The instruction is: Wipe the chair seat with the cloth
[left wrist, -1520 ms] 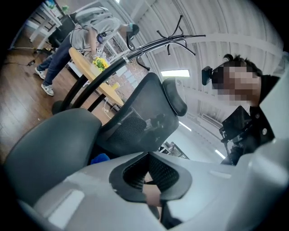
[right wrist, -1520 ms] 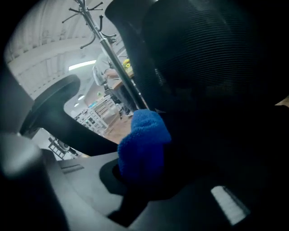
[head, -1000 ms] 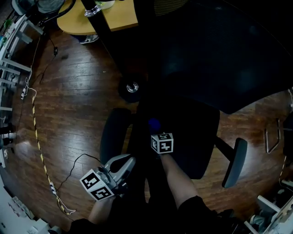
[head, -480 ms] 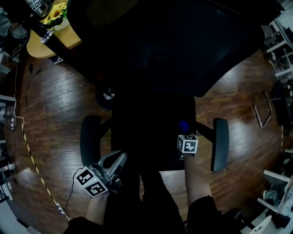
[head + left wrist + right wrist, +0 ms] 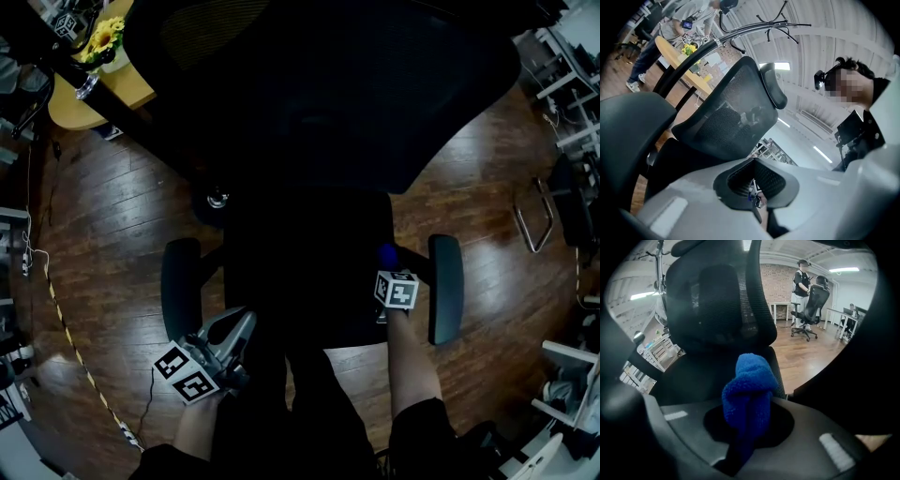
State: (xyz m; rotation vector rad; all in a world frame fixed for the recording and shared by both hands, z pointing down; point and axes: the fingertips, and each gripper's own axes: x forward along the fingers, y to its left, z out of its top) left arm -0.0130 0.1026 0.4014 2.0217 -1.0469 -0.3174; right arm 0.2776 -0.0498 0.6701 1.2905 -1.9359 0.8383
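Right gripper [image 5: 386, 267] slid rightward, clamping fleecy cloth [image 5: 747, 394] (blue, bunched).

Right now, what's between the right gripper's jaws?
A bunched blue cloth, clamped by the right gripper, poking out at the chair seat's edge. The pinched end is hidden between the jaws.

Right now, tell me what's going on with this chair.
A person stands over a black office chair with a gripper in each hand. The right gripper is shut on a blue cloth, held at the right edge of the seat, close to the armrest on that side. Whether the cloth touches the seat can't be made out. The left gripper, jaws together and empty, sits off the seat's front left corner, by the other armrest.
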